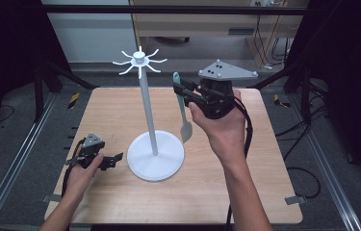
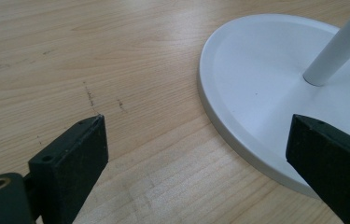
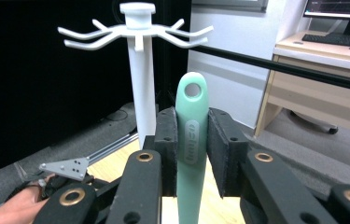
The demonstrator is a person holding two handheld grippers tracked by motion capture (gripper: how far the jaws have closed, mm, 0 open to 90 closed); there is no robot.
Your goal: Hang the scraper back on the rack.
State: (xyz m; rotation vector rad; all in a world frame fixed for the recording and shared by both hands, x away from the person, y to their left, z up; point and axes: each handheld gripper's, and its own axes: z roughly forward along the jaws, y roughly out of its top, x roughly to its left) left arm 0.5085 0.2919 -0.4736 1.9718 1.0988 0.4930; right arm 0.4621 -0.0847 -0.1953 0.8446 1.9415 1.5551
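My right gripper (image 3: 191,154) clamps the spatula (image 3: 191,135) upright, right of the rack (image 1: 141,60), below its hooks. I should raise the handle hole level with a hook. My left gripper (image 2: 196,154) hangs open, empty, beside the rack's base (image 2: 256,84).

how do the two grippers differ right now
The right gripper is shut on a green utensil; the left gripper is open with nothing between its jaws. The right one is raised near the rack's hooks; the left one sits low on the table by the rack's base. Both have black jaws and are hand-held.
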